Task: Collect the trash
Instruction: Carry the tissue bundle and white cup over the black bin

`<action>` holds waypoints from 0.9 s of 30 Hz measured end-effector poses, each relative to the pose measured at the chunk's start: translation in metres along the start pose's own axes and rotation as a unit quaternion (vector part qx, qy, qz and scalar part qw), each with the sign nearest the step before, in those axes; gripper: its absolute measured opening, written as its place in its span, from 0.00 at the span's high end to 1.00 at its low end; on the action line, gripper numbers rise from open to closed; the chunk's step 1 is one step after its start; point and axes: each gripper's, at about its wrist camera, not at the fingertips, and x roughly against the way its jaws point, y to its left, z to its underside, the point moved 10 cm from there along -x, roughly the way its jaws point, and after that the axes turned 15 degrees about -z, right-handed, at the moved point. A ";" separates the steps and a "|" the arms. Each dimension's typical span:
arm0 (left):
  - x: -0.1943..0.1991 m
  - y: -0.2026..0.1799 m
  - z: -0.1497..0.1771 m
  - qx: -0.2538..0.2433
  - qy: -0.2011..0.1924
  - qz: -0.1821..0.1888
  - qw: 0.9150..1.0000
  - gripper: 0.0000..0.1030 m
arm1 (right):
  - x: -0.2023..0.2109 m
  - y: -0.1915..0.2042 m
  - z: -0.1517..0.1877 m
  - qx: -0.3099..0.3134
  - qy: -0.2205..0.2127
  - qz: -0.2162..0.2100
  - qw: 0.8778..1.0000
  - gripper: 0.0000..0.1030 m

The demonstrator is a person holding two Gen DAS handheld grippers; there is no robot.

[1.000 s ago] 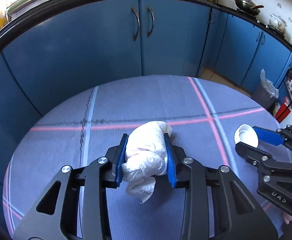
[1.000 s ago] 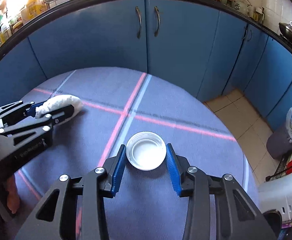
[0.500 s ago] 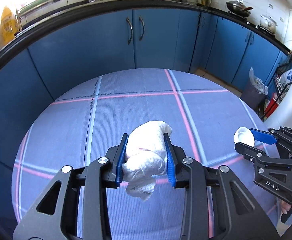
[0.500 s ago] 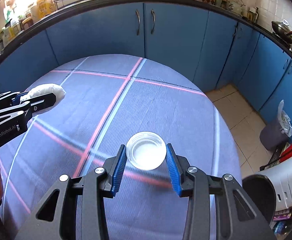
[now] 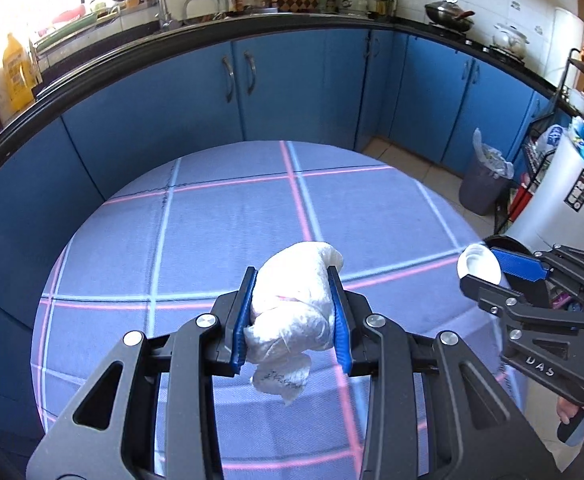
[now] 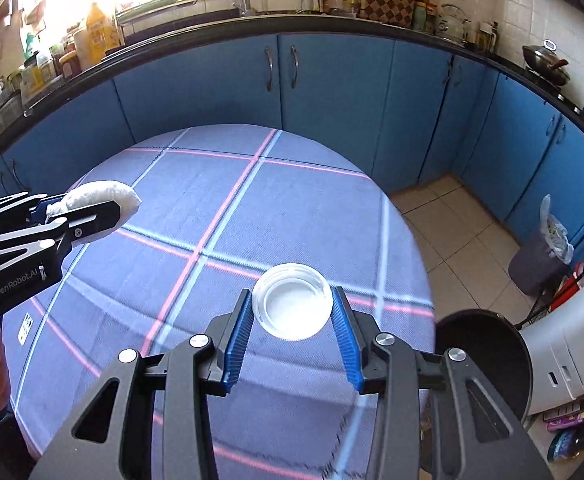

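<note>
The right gripper [image 6: 292,320] clamps a white plastic lid [image 6: 292,301] by its rim between the blue pads, open side up, carried in the air above the near right part of the round table [image 6: 220,208]. Just to the right of the table's edge and lower sits the black opening of a white trash bin [image 6: 488,344], the landmark that matters here: it lies right of the lid, close to that gripper, so a short sideways carry would put the lid over it.

The left gripper [image 5: 292,316] is squeezed shut on a crumpled white tissue wad [image 5: 292,312], whose long axis runs forward along the fingers, with a loose tail hanging below. It hovers over the table's middle, farther from the bin; from its camera the bin's dark mouth [image 5: 508,246] shows just behind the right gripper [image 5: 480,270]. The right hand is therefore the nearer one and likely drops first.

Beyond the table stand blue cabinets [image 6: 332,92], and a grey lined bin [image 6: 540,264] sits on the tiled floor well off to the right.
</note>
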 end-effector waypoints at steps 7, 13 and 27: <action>0.025 -0.028 0.003 -0.013 -0.011 0.011 1.000 0.67 | 0.033 -0.012 0.021 -0.007 -0.014 0.010 1.000 0.62; 0.045 -0.064 0.002 -0.036 -0.021 0.025 0.999 0.67 | 0.059 -0.028 0.033 -0.016 -0.032 0.026 0.999 0.62; 0.064 -0.164 -0.010 -0.092 -0.024 0.067 0.993 0.67 | 0.110 -0.098 0.050 -0.073 -0.074 0.063 0.993 0.62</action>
